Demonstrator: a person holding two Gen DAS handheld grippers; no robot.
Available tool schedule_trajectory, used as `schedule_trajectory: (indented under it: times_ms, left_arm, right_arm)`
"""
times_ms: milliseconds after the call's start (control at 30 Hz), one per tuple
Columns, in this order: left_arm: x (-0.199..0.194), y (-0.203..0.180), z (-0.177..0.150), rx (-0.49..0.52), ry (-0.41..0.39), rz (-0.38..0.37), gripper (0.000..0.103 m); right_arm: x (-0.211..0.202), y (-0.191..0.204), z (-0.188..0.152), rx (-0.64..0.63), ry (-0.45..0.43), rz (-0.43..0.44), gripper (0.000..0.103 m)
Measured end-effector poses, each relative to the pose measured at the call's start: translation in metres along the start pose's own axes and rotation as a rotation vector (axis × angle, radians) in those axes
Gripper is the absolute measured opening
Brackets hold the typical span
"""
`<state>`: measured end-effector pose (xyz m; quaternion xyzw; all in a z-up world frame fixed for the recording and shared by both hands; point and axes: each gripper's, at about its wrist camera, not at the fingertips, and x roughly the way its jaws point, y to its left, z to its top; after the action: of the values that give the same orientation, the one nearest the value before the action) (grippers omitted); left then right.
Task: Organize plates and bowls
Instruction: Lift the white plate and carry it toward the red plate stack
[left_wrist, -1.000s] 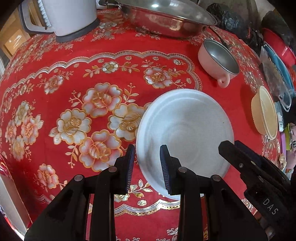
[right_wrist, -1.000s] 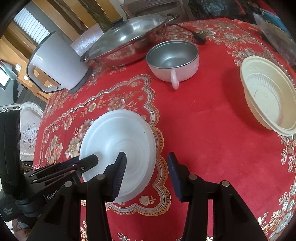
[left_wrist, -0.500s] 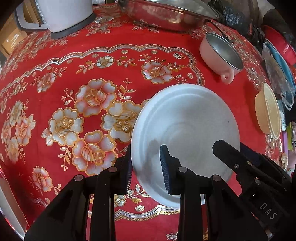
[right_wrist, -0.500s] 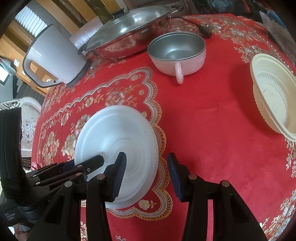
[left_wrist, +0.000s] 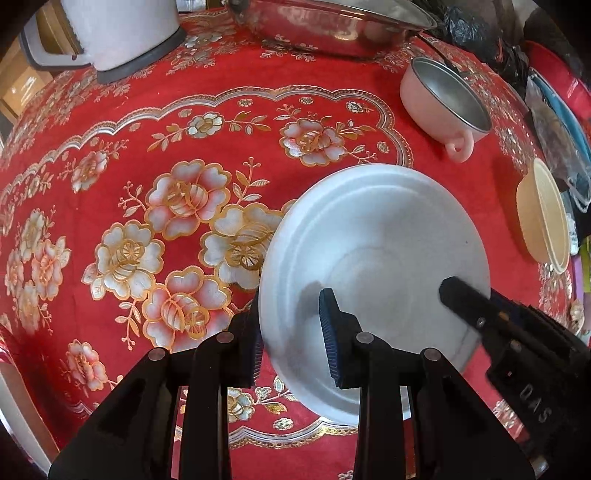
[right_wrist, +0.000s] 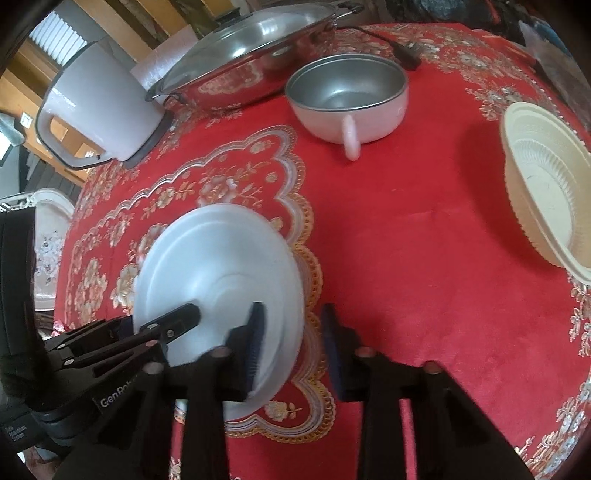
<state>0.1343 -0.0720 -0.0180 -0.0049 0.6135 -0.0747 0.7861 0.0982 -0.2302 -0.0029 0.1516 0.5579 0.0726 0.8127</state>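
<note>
A white plate (left_wrist: 373, 240) lies on the red flowered tablecloth; it also shows in the right wrist view (right_wrist: 221, 266). My left gripper (left_wrist: 291, 332) is open, with the plate's near-left rim between its fingers. My right gripper (right_wrist: 291, 339) is open, with the plate's near-right rim between its fingers. A pink bowl with a steel lining and a handle (right_wrist: 349, 101) stands behind the plate, and a cream ribbed bowl (right_wrist: 546, 192) lies at the right.
A lidded steel pan (right_wrist: 251, 62) and a white kettle (right_wrist: 92, 110) stand at the back of the table. A power cord plug (right_wrist: 404, 51) lies by the pan. Bags and packages (left_wrist: 554, 110) crowd the far right edge.
Both grippers have moved forward onto the plate, so its rim now sits between each pair of fingers. The plate looks tilted up a little on its left side.
</note>
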Motion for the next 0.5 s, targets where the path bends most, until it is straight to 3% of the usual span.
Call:
schedule_trajectory:
  times_ms: [100, 500]
  left_arm:
    - [0.000, -0.003, 0.000, 0.016, -0.013, 0.014, 0.027]
    - [-0.022, 0.002, -0.007, 0.031, -0.060, 0.016, 0.021]
  right_arm:
    - [-0.001, 0.001, -0.001, -0.010, 0.000, 0.009, 0.010]
    - [-0.020, 0.010, -0.006, -0.035, -0.031, 0.022, 0.009]
